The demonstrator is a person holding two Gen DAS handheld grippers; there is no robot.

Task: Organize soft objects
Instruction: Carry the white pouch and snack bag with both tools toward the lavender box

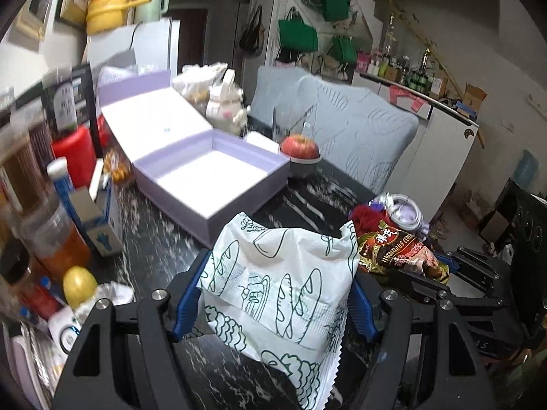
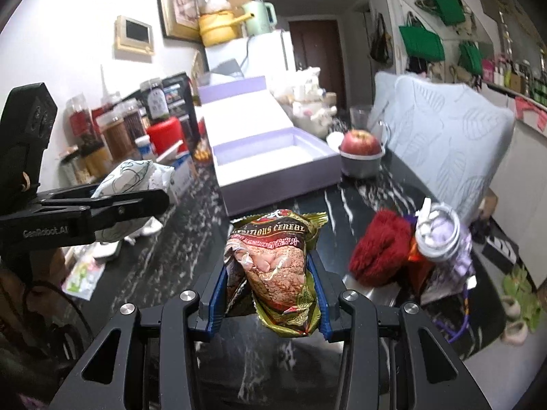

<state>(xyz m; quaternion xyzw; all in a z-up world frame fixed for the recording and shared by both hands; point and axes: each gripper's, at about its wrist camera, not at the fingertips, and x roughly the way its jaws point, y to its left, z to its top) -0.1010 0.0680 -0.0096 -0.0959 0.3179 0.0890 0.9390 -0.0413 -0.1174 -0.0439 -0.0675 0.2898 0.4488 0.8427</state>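
two grippers are each carrying a soft packet above the dark marbled table (image 1: 164, 239). in the left wrist view, the left gripper (image 1: 273, 294) fills the bottom of the frame, its blue-padded fingers (image 1: 186, 302) clamped on either side of a white bread bag (image 1: 280, 283) printed with green baguette outlines; the bag bulges up between them and its serrated edge hangs down at lower centre. just right of it, in the middle right of that frame, sits the cereal packet (image 1: 396, 249) in the other gripper's hold.

in the right wrist view, the right gripper (image 2: 270, 300) occupies the lower centre, fingers (image 2: 215, 299) pressed in close on the crinkled brown and gold cereal packet, which stands upright between them with its label facing the camera. at the left edge of this frame the left gripper shows side on, with the bread bag bunched at its tip.

beyond both packets, in the middle of each frame, an open lilac box (image 1: 212, 177) rests on the table, its white inside showing and its lid tilted back toward the upper left. just right of the box a red apple (image 1: 298, 146) sits on a small grey bowl (image 1: 302, 167). at the right of the right wrist view, a fuzzy red item (image 2: 379, 249) lies touching a jar with a white lid (image 2: 441, 232).
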